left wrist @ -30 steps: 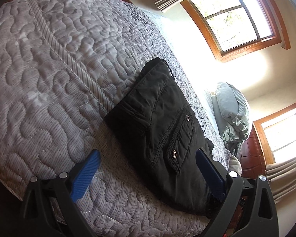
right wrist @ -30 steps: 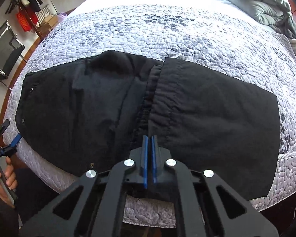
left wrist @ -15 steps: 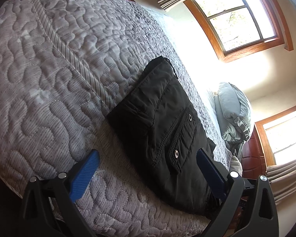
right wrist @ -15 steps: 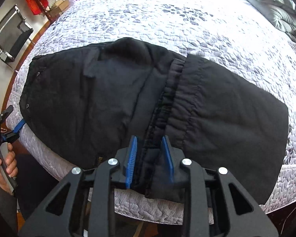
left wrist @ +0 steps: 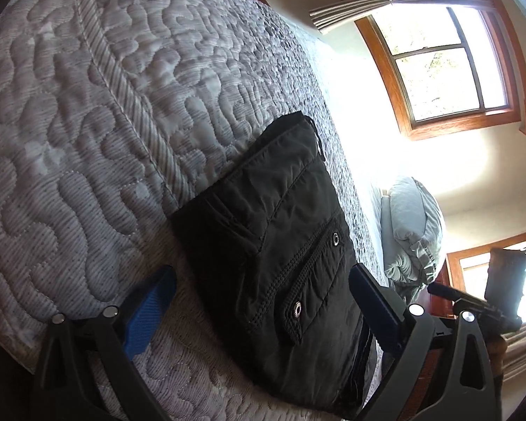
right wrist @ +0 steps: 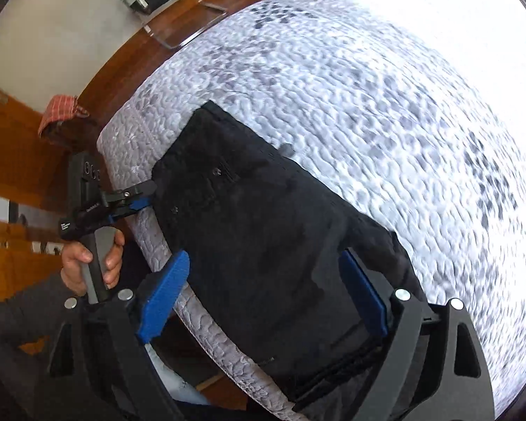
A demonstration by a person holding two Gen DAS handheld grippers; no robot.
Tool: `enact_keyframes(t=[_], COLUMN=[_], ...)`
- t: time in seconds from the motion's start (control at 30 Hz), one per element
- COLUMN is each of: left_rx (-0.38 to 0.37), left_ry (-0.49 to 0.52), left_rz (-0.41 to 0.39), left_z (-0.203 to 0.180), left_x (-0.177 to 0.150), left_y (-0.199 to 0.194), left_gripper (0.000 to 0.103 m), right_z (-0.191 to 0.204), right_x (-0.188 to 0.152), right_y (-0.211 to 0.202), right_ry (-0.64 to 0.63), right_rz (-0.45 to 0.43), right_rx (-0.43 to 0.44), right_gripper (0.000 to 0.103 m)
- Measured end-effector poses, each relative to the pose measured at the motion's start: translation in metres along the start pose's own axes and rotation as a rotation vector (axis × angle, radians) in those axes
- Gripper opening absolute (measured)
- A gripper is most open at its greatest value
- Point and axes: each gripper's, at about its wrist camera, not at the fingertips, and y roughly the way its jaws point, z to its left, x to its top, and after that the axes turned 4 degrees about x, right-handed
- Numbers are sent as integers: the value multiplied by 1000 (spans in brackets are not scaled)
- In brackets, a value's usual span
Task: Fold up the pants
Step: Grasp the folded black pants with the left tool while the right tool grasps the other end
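Pants [left wrist: 280, 245], black and folded into a compact stack, lie on the quilted bedspread [left wrist: 87, 122] at its near edge; we take them as our landmark. Beyond the pants we see a grey pillow [left wrist: 415, 224] below a wood-framed window [left wrist: 449, 66]. Our left gripper [left wrist: 263, 301] straddles the pants' pocket end, its jaws spread wide and holding nothing. Our right gripper [right wrist: 273, 294] likewise stands agape over the pants' opposite end. Two metal snaps [left wrist: 334, 238] mark the pocket flap.
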Motion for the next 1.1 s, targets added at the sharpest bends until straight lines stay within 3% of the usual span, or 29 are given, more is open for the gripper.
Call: enact_keyframes(t=[0.17, 0.37, 0.43, 0.57, 0.63, 0.83, 1.0, 1.07, 1.1], left_rx=[5, -51, -53, -45, -41, -17, -48, -50, -44], left_ry=[-42, -84, -80, -103, -120, -133, -155, -167, -166], left_rz=[-22, -46, -29, -25, -21, -12, -15, -13, -12], left_z=[-1, 8, 8, 15, 23, 31, 36, 38, 37], left_x=[3, 8, 9, 12, 13, 14, 13, 14, 14], left_y=[11, 12, 15, 17, 15, 21, 20, 21, 20], left_gripper=[99, 98, 89, 83, 75, 74, 75, 75, 70], right_z=[24, 39, 40, 42, 46, 54, 62, 65, 66], right_x=[83, 152, 166, 183, 188, 197, 201, 201, 200], right_y=[44, 115, 136, 170, 183, 212, 227, 231, 233], right_ry=[-156, -270, -292, -325, -357, -393, -420, -432, -433], right_rz=[164, 310, 352, 412, 440, 522, 584, 612, 627], right_rx=[69, 85, 105, 146, 157, 191, 209, 214, 217], right_gripper=[90, 90, 90, 90, 90, 90, 90, 80, 76])
